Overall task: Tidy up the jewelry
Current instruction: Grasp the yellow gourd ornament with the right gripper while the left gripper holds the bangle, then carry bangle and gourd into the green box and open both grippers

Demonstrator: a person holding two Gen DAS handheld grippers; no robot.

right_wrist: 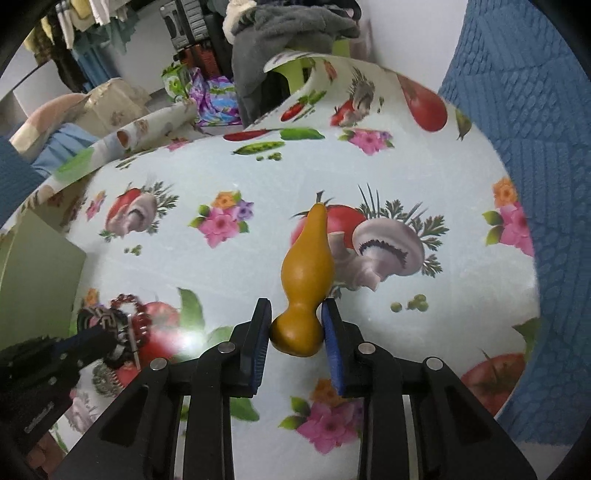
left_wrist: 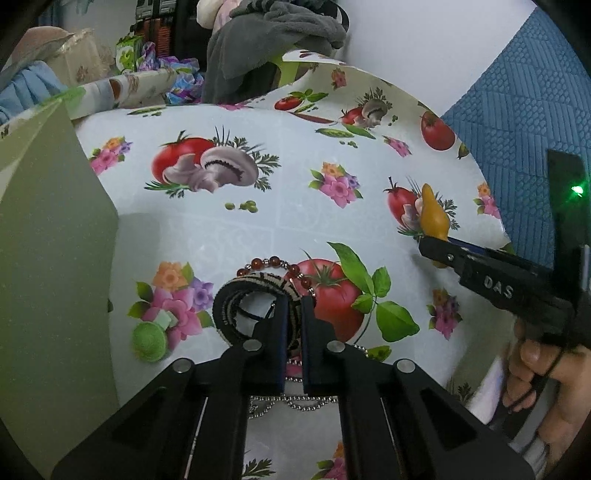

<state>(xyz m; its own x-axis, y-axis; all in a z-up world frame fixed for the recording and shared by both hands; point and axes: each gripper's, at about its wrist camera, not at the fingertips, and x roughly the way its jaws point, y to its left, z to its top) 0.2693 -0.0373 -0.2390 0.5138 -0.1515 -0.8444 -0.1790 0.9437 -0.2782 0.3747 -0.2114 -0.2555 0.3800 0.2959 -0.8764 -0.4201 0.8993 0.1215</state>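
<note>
Black linkage arms of the left gripper (left_wrist: 291, 310) fill the bottom of the left wrist view. Its jaws are seen drawn together on the near rim of a woven black-and-cream bangle (left_wrist: 255, 299), which is clamped between the blue pads. A silver ball chain (left_wrist: 291, 404) is seen beneath the gripper, nearer the camera than the bangle. A red bead bracelet (left_wrist: 280, 267) is curled just behind the bangle, touching its far edge. Both lie on the vegetable-print tablecloth (left_wrist: 258, 221).

To the right of the bangle, well apart, the right gripper (right_wrist: 297, 325) is held by a hand (left_wrist: 546, 373). Its jaws are closed on the bulbous base of a yellow gourd-shaped ornament (right_wrist: 306, 273); the pads are seen pressing both sides of the bulb. The ornament's long axis is pointed away from that gripper, its tapered tip towards the far side of the table.

To the left of the bangle, a pale green box wall (left_wrist: 48, 258) is seen standing, its inside hidden. The bangle is judged far nearer the left gripper, so any move towards the box would likely be made leftward by that hand.

Beyond the bangle, past the table's far edge, a grey cloth heap (left_wrist: 273, 33) is draped, and blue quilted fabric (left_wrist: 517, 92) is seen at the far right.
</note>
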